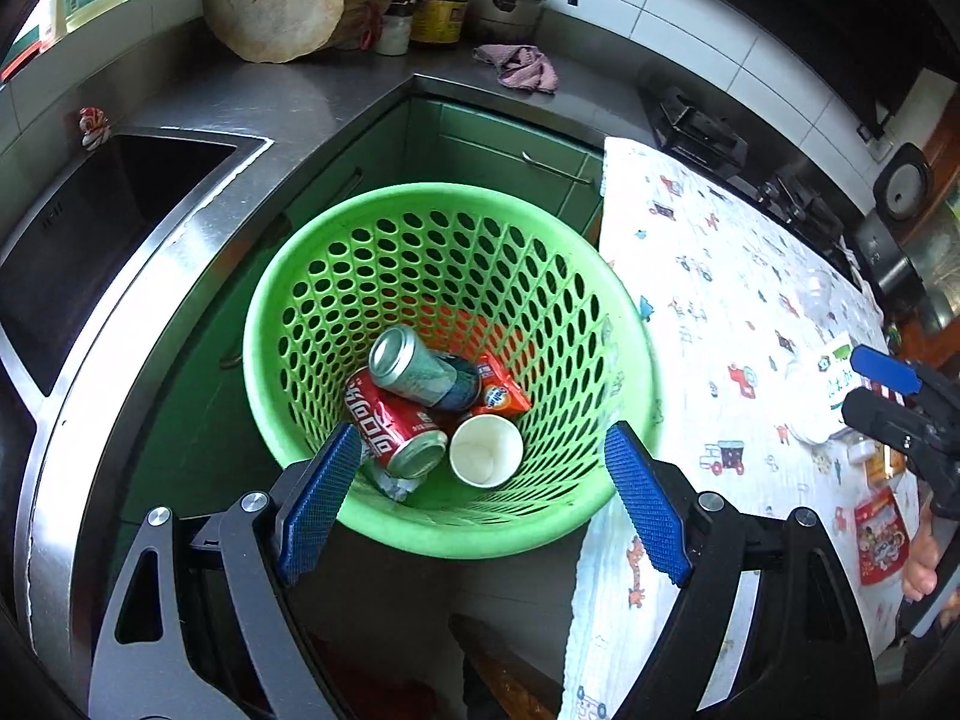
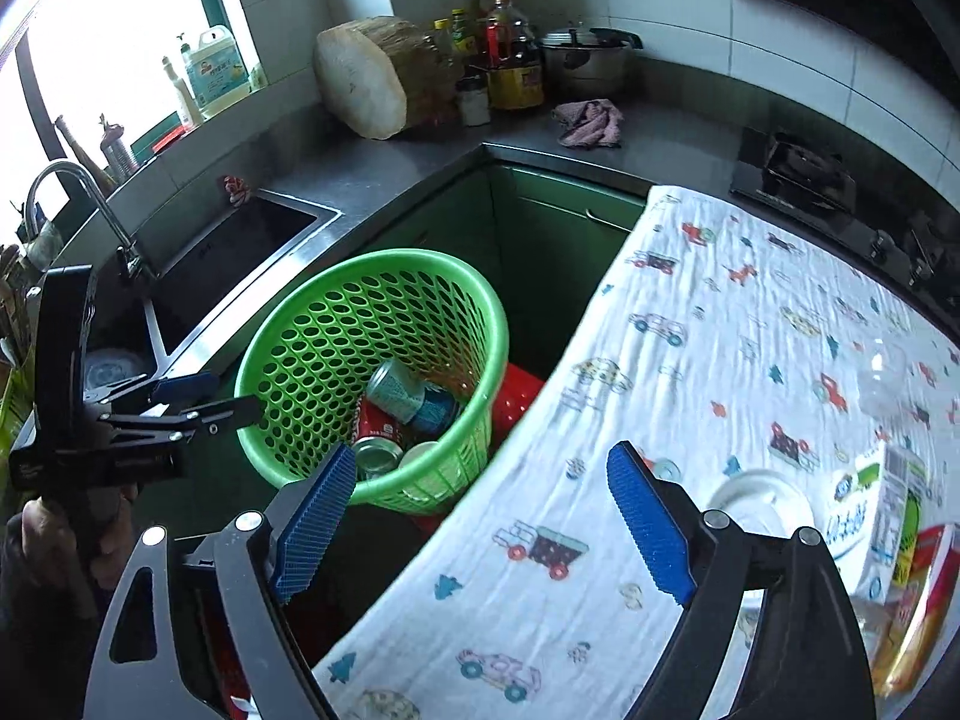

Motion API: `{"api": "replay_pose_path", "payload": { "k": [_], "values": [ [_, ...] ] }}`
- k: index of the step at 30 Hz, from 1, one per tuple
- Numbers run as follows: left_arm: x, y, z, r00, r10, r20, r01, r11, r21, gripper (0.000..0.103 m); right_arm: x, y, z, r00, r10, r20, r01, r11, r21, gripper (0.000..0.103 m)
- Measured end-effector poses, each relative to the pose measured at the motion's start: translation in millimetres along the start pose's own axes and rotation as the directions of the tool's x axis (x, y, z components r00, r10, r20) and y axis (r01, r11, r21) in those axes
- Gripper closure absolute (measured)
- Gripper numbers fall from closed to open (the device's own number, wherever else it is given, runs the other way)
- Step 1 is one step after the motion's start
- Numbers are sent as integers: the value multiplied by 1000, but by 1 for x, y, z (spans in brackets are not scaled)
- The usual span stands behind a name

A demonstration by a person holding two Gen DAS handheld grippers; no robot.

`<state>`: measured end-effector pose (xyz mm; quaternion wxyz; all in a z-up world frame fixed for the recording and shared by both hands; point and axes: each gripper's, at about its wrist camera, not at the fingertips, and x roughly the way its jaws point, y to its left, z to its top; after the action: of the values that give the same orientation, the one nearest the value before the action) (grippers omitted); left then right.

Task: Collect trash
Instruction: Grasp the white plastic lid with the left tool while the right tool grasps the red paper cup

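At the bottom of the left wrist view we see the left gripper (image 1: 483, 486) with its blue ribbed pads spread wide and nothing between them, hanging over the round green perforated plastic basket (image 1: 360, 228) that fills the centre of the frame. Inside it, at lower centre, lie a red aluminium drink can (image 1: 393, 423), a silver-and-teal drink can (image 1: 420, 372) resting across it, a white paper cup (image 1: 485, 451) on its side just right of the red can, and an orange snack wrapper (image 1: 501, 390) behind the cup.

In the right wrist view the right gripper (image 2: 477, 516) sits at the bottom, its fingers also spread and empty, over the edge of the white cloth printed with small cars and trucks (image 2: 720, 360) that covers the table on the right. At the lower right of that frame stand a white-and-green milk carton (image 2: 882, 510) and a clear plastic cup (image 2: 882, 378) further up.

Beyond the basket we find the steel sink (image 2: 240, 252) at left, green cabinet doors (image 2: 540, 240), and, at the top, a crumpled pink rag (image 2: 588, 123) on the grey counter.
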<state>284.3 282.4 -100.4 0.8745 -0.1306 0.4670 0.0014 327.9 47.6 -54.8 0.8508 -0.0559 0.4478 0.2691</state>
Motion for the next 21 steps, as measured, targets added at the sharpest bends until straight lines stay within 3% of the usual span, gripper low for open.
{"api": "replay_pose_path", "payload": {
  "k": [8,14,21],
  "values": [
    [7,-49,-1,999,-49,-11,49,996,75,17,-46,-61,-70,993,-116,-34,119,988,99,17],
    [12,-83,-1,996,-82,-27,84,989,121,17,-78,-111,-117,973,-203,-107,218,962,163,17],
    [21,-121,-4,992,-115,-53,122,977,174,17,-98,-154,-162,948,-241,-207,284,936,208,17]
  ]
}}
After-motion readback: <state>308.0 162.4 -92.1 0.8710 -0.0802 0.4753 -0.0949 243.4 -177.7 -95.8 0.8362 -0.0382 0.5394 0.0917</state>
